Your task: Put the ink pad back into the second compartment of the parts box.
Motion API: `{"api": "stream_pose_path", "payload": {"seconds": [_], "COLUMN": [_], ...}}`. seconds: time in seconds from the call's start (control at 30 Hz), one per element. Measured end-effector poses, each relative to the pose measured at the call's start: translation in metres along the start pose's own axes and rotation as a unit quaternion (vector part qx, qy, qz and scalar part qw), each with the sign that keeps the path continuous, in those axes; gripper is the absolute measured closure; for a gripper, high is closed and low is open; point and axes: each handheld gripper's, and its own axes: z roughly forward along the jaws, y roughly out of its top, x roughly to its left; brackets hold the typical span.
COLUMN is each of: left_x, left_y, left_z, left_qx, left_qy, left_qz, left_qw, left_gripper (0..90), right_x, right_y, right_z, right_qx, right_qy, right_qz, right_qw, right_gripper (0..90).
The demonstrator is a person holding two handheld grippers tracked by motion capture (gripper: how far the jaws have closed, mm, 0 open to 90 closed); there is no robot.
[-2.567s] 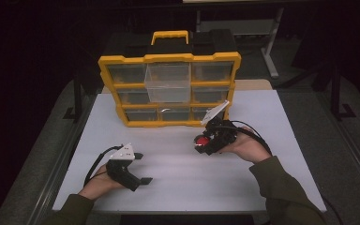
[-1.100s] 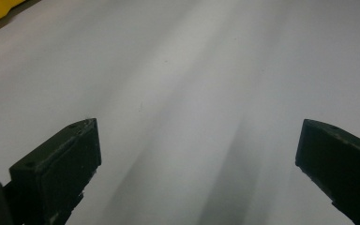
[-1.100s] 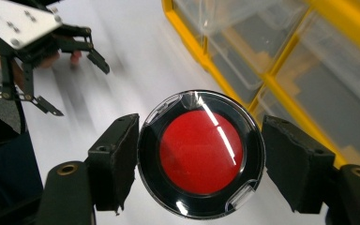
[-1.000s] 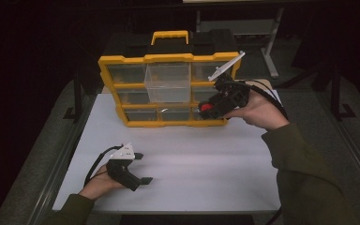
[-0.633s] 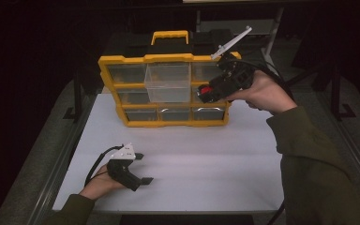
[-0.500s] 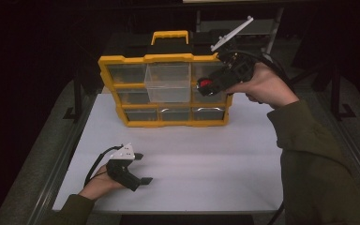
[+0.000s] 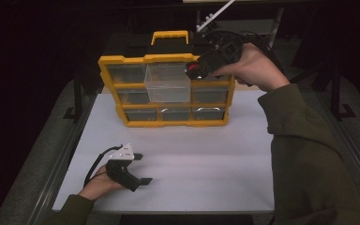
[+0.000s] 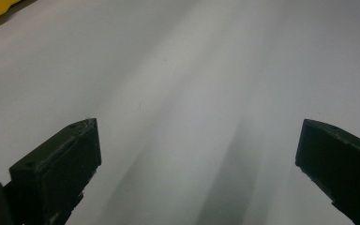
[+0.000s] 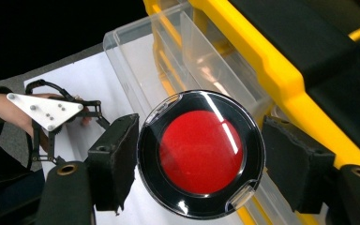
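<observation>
Raised red compact [image 9: 200, 152] over clear drawer [image 7: 168, 82]

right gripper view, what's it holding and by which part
The right gripper holds a round black case with a red centre, its jaws pressing the rim from opposite sides, above the pulled-out clear drawer.

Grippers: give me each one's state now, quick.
Left gripper: open, empty, resting on the white table.
Right gripper: shut on the round red-and-black case.
</observation>
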Motion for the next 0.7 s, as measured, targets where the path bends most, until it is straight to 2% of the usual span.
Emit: {"api": "stream_pose_path", "payload": {"seconds": [0.33,0.5,0.7], "left_x": [-0.002,-0.001,-0.002], "left_y": [-0.001,-0.001,-0.001], "left_z": [0.0,0.0,0.0], "left_qx": [0.001,0.0,0.001], "left_qy": [-0.002,-0.003,-0.004], "left_qz": [0.002,0.002,0.003], "left_qw": [1.0,1.0,1.0], "left_gripper": [0.0,0.0,0.0], "right_x": [0.001,0.002,0.005], "right_y": [0.02,0.026,0.031], "right_z": [0.022,0.034,0.048], "right_qx": [0.004,0.006,0.014], "right_qy": [0.001,0.007,0.011], "right_qz": [-0.002,0.001,-0.006], "right_qw": [1.0,1.0,0.9998], "right_gripper": [28.8,28.8,28.3]}}
